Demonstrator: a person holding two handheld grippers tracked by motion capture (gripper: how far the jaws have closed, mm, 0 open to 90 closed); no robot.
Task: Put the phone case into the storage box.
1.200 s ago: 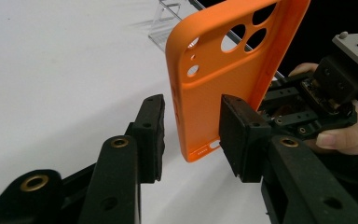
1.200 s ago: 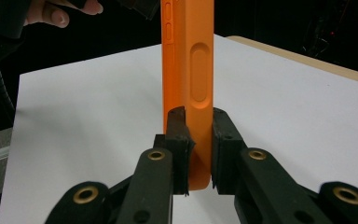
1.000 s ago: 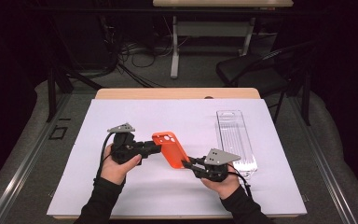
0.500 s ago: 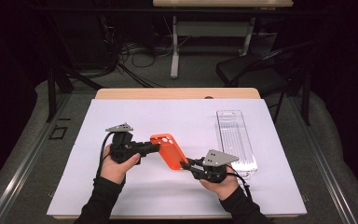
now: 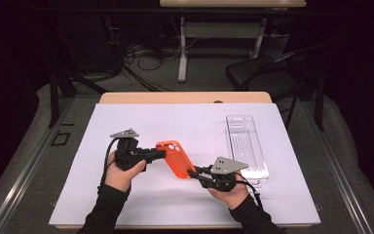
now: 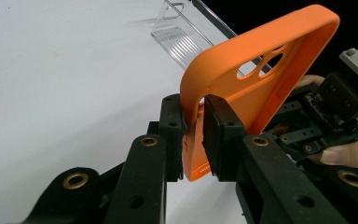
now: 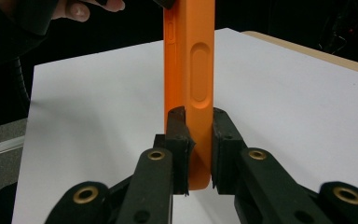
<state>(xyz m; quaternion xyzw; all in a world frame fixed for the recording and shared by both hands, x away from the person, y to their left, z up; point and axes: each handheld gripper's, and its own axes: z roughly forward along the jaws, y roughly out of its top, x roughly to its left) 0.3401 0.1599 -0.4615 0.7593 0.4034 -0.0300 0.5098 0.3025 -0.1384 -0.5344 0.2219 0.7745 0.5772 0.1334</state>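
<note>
Both grippers, left [image 5: 159,154] and right [image 5: 193,174], pinch the orange case [image 5: 175,159] mid-frame, one at each end. Looks light and bendy to me, so I'd grab the rims, not the thin back.

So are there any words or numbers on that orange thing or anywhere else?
No readable words or numbers anywhere.
Orange phone case: plain, nothing printed.
Clear plastic tray: no label visible.
White table cover: blank.
Left gripper and right gripper: no markings to read.

Orange phone case [image 5: 174,158], held aloft
</note>
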